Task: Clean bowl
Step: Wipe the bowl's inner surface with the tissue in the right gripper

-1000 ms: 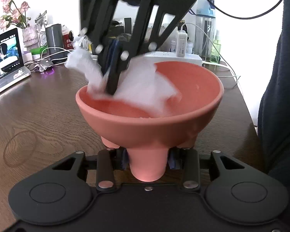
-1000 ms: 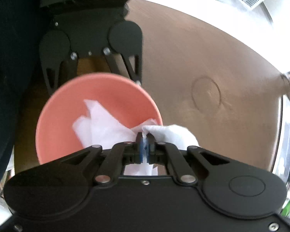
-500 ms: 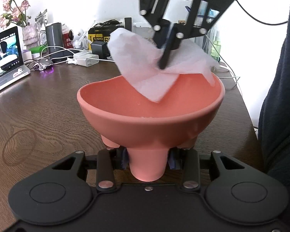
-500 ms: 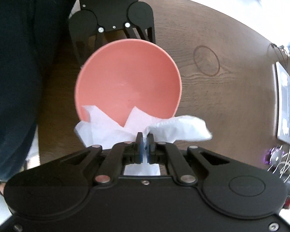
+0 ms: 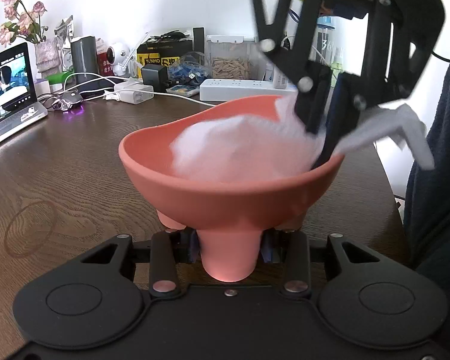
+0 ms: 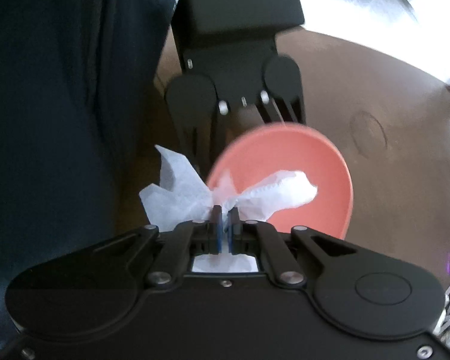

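Note:
A salmon-pink bowl (image 5: 231, 198) stands upright above the wooden table, and my left gripper (image 5: 229, 247) is shut on its round foot. My right gripper (image 5: 322, 138) points steeply down at the bowl's right rim, shut on a crumpled white tissue (image 5: 240, 147). The blurred tissue lies against the inside wall, with one end hanging outside the rim (image 5: 405, 126). In the right wrist view the right gripper (image 6: 224, 210) pinches the tissue (image 6: 273, 190) at its middle over the bowl (image 6: 315, 162). The left gripper's body (image 6: 237, 60) shows beyond, its fingertips hidden under the bowl.
The dark wooden table (image 5: 75, 165) carries a ring mark (image 5: 30, 228). Along its back edge are a laptop (image 5: 6, 90), a mouse (image 5: 67, 102), a white charger (image 5: 135, 96), a power strip (image 5: 246, 88) and boxes. A person's dark clothing (image 5: 435, 180) fills the right side.
The right gripper with the tissue left the bowl's left inside wall, rose above the far rim, then came down at the right rim. The bowl and left gripper stayed put.

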`<state>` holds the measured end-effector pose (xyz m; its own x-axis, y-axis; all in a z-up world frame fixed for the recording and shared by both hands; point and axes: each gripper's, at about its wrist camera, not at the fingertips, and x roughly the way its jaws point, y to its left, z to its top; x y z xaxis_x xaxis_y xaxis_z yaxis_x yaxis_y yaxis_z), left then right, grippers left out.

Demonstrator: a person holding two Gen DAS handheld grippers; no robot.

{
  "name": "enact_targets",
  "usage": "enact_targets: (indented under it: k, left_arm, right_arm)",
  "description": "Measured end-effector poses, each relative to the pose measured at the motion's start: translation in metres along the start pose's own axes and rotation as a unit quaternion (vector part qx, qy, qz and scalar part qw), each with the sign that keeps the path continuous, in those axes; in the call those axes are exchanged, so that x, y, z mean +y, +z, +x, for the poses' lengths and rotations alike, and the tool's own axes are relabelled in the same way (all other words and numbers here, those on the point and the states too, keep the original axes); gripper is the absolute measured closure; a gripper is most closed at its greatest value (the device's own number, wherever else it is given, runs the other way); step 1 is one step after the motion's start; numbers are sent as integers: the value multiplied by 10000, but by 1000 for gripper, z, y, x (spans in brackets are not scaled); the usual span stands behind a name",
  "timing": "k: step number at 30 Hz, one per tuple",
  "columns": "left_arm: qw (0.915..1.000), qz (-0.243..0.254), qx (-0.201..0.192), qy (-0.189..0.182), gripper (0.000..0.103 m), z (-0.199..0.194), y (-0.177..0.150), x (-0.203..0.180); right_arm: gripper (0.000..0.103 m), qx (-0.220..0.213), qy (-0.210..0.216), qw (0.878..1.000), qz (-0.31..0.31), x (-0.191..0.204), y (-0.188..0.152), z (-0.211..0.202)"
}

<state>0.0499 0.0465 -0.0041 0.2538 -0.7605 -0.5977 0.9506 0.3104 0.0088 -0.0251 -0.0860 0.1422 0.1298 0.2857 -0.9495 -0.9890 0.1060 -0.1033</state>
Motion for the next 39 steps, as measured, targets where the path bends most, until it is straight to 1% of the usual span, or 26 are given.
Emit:
enact_targets:
  k: [2, 7, 8, 12, 14, 18, 22, 26, 28, 29, 30, 36, 39]
  left_arm:
    - [10000, 4, 0, 4, 64, 0, 0, -1]
    - [10000, 7, -4, 16, 64, -2, -1, -2]
    - [10000, 8, -6, 18, 64, -2, -2, -2]
    - [10000, 5, -11, 14, 64, -1, -1, -1]
    - [10000, 5, -14, 16, 64, -1, -1, -1]
    - [10000, 4, -19, 16, 64, -1, 0, -1]
    - [10000, -8, -20, 2, 64, -1, 0, 0]
    - [10000, -5, -23, 6, 64, -4, -2, -3]
    - [10000, -13, -28, 1, 64, -4, 0, 1]
    - [10000, -13, -28, 1, 64, -3, 0, 2]
    - [10000, -13, -27, 2, 64, -3, 0, 1]
    - [10000, -6, -24, 12, 64, -3, -1, -1]
    - [10000, 9, -25, 10, 64, -5, -3, -2]
  right_arm:
    - [100, -103, -36, 9999, -72, -7, 12, 8]
    - [100, -141, -266, 9993, -226, -37, 48, 40]
    - [100, -117, -331, 9992, -213, -42, 49, 40]
    - [100, -10, -541, 9985, -67, -57, 46, 39]
    - [100, 123, -678, 9976, 43, -64, 38, 38]
    - [100, 221, -881, 9952, 352, -70, 23, 29]
    - [100, 381, -953, 9935, 483, -61, 7, 18]
    - [100, 478, -987, 9919, 642, -48, -6, 8]
    - [100, 495, -983, 9910, 756, -40, -14, -3]
    - [100, 478, -959, 9908, 825, -37, -16, 1]
    - [100, 450, -932, 9908, 871, -38, -17, 8]
    - [100, 272, -674, 9918, 1054, -8, -6, 15]
    - [100, 135, -555, 9919, 1139, -10, 1, 27]
